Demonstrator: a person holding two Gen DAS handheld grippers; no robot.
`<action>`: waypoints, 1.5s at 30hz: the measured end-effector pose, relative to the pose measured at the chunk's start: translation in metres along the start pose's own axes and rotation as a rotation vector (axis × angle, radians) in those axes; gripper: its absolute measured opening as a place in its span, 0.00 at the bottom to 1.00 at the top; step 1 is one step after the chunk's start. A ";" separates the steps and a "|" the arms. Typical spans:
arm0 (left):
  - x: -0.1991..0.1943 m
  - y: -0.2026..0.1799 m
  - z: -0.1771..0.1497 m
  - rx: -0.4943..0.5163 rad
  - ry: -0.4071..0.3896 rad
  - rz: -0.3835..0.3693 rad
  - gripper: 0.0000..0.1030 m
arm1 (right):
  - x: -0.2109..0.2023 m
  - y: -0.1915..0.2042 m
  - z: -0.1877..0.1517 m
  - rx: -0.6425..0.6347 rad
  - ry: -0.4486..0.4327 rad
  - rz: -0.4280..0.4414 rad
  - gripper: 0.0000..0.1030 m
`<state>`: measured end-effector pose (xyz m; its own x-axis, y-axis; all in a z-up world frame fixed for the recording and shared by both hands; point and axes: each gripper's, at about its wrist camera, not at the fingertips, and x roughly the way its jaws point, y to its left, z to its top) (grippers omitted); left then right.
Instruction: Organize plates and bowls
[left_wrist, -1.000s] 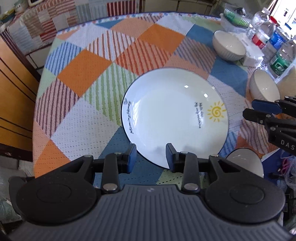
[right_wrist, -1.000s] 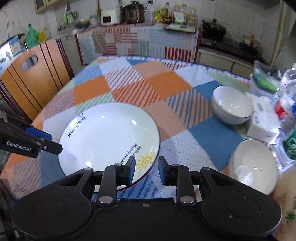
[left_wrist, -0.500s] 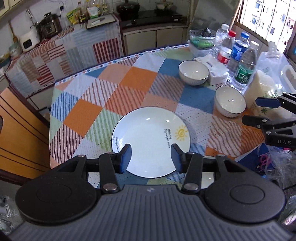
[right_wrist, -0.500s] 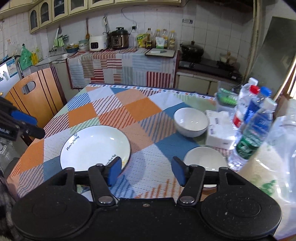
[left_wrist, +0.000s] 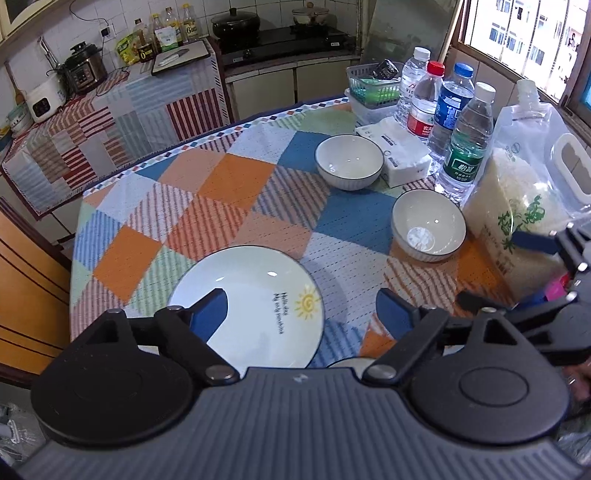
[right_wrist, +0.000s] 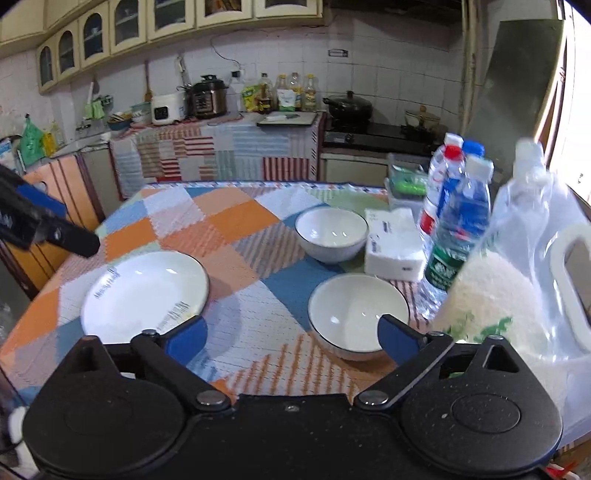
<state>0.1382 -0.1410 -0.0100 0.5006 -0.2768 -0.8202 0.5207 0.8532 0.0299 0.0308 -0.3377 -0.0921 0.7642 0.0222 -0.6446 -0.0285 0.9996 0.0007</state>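
Observation:
A white plate with a sun drawing (left_wrist: 251, 306) (right_wrist: 144, 295) lies on the near left of the checked tablecloth (left_wrist: 221, 206). A near white bowl (left_wrist: 428, 225) (right_wrist: 358, 317) and a far white bowl (left_wrist: 349, 160) (right_wrist: 331, 233) stand on the right. A further white rim (left_wrist: 341, 363) peeks out below my left gripper. My left gripper (left_wrist: 301, 314) is open and empty, raised above the plate's near edge. My right gripper (right_wrist: 291, 336) is open and empty, raised between plate and near bowl. Each gripper shows at the edge of the other's view.
Water bottles (left_wrist: 465, 136) (right_wrist: 458, 221), a tissue pack (left_wrist: 399, 155) (right_wrist: 393, 243), a green basket (left_wrist: 373, 88) and a big rice bag (left_wrist: 524, 206) (right_wrist: 509, 295) crowd the table's right side. A wooden chair (right_wrist: 55, 192) stands at the left. Kitchen counters stand behind.
Both grippers have lifted and pulled back from the plate, and their jaws have opened wide. The plate stays flat on the table.

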 end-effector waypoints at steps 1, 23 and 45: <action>0.007 -0.006 0.003 -0.001 0.004 -0.008 0.87 | 0.006 -0.001 -0.004 0.000 0.010 -0.009 0.98; 0.167 -0.073 0.033 -0.078 0.124 -0.193 0.83 | 0.126 -0.031 -0.040 0.220 0.090 -0.153 0.97; 0.195 -0.068 0.034 -0.218 0.212 -0.304 0.13 | 0.138 -0.044 -0.048 0.283 0.067 -0.091 0.88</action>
<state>0.2238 -0.2682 -0.1524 0.1817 -0.4523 -0.8731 0.4526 0.8267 -0.3341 0.1067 -0.3793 -0.2177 0.7108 -0.0591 -0.7009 0.2259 0.9629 0.1479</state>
